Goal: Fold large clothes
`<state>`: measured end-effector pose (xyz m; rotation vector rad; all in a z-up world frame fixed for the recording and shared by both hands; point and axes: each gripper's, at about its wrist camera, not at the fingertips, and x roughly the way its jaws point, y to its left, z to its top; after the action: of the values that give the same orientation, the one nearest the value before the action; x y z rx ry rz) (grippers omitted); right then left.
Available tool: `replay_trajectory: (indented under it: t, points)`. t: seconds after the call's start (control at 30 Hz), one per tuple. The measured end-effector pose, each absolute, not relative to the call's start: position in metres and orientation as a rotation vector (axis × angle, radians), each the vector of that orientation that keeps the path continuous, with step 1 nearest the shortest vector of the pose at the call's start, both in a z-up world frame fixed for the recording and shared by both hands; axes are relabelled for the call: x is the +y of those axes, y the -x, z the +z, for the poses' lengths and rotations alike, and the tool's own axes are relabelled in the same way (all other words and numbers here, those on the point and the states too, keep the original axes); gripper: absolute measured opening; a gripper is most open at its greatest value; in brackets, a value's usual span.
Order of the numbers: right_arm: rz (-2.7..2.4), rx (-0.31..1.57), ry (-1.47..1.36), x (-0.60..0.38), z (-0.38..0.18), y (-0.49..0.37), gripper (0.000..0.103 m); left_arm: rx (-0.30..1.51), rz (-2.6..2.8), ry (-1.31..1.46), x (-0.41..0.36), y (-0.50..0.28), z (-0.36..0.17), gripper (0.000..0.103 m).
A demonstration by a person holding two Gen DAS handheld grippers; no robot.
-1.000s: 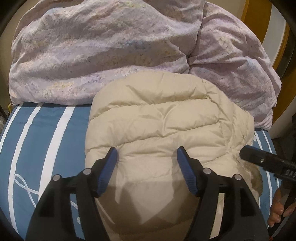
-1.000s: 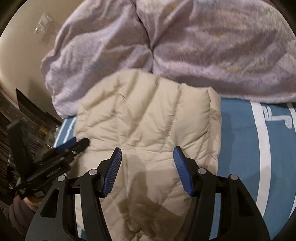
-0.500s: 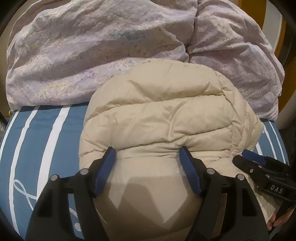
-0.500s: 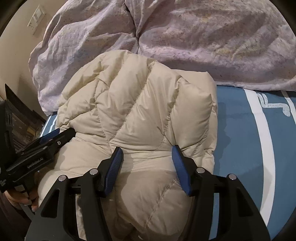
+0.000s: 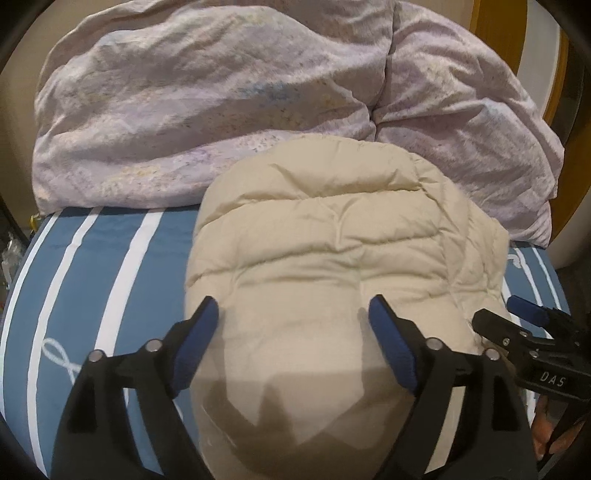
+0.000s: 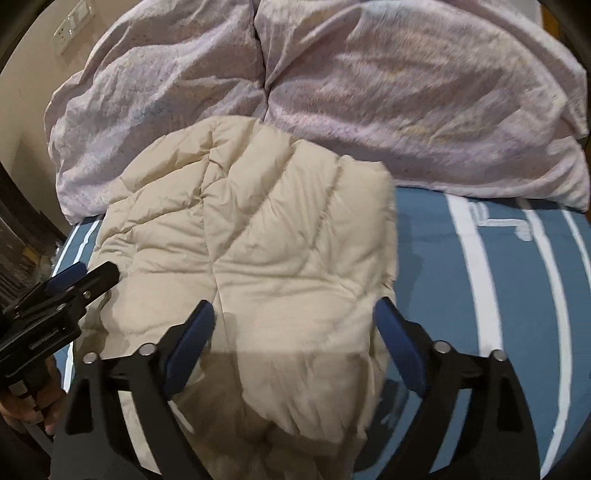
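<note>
A cream quilted puffer jacket [image 5: 332, 258] lies folded in a thick bundle on the blue striped bed; it also shows in the right wrist view [image 6: 258, 251]. My left gripper [image 5: 293, 321] is open and empty, its blue pads wide apart just above the jacket's near part. My right gripper [image 6: 293, 314] is open and empty too, over the jacket's near right side. Each gripper shows in the other's view, the right one [image 5: 524, 325] at the jacket's right edge, the left one [image 6: 77, 284] at its left edge.
A rumpled lilac duvet [image 5: 221, 103] is piled against the wall behind the jacket, also in the right wrist view [image 6: 406, 92]. Blue sheet with white stripes [image 5: 92, 277] lies bare beside the jacket [image 6: 498, 277]. A wall switch [image 6: 72, 26] is at top left.
Both grippers pressed down onto the puffy jacket half a second ago, and have now lifted back a little. The jacket sits flatter again. Both grippers stayed open.
</note>
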<state>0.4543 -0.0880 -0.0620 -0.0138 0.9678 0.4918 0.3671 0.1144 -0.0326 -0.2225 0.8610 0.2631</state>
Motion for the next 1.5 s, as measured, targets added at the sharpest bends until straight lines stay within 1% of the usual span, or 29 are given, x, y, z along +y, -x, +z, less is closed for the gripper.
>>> replay_trajectory:
  t: [0.07,0.13,0.27,0.57,1.0,1.5]
  points:
    - [0.47,0.958,0.029,-0.091,-0.059,-0.445,0.092,0.856,0.267,0.234,0.114,-0.36,-0.029,0.087]
    - [0.45,0.95,0.039,-0.09,-0.058,-0.438,0.096,0.854,0.27,0.237,0.112,-0.352,-0.026,0.088]
    - [0.398,0.932,0.068,-0.091,-0.052,-0.421,0.098,0.842,0.266,0.228,0.107,-0.332,-0.018,0.092]
    - [0.389,0.911,0.062,-0.094,-0.043,-0.38,0.099,0.825,0.241,0.242,0.096,-0.286,-0.009,0.098]
    - [0.415,0.923,-0.04,-0.119,-0.041,-0.317,0.099,0.8,0.219,0.273,0.083,-0.22,-0.007,0.101]
    - [0.444,0.918,-0.041,-0.13,-0.04,-0.272,0.099,0.797,0.223,0.339,0.073,-0.175,-0.005,0.101]
